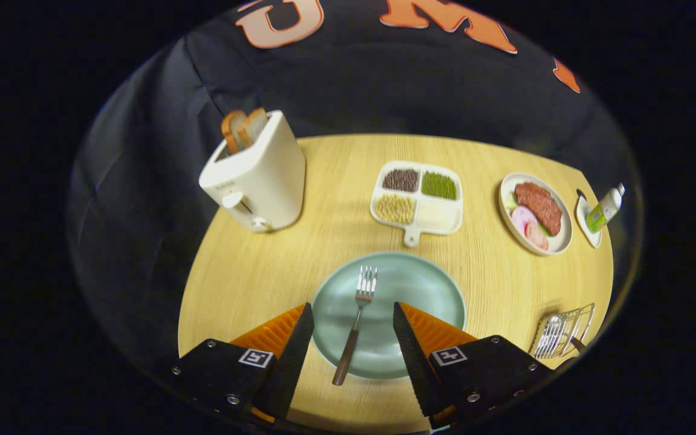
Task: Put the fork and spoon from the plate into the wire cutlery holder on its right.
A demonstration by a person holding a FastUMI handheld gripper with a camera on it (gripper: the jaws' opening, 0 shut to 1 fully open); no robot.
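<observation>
Fork first: a silver-tined fork with a dark brown handle lies lengthwise on the pale green round plate at lower centre of the frame, tines pointing away, handle end reaching over the plate's near rim onto the light wooden round table. The gripper hangs above it with its fingers spread wide and holding nothing; the fork sits in the gap between them, touching neither.

At the lower right of the frame stands the wire cutlery holder, well apart from the plate. Something metallic already rests inside it, probably the spoon, though it is too small to be sure. No spoon lies on the plate.

Judging from this, the fork is the piece left to move. The risks:
- The fork is thin and flat against the plate, so closing fingers could skid over it or push it sideways.
- A grip near the handle end may let the tined end droop and swing.
- The holder is light wire; a fork brought in at an angle could catch on the rim or nudge it along the table.
</observation>
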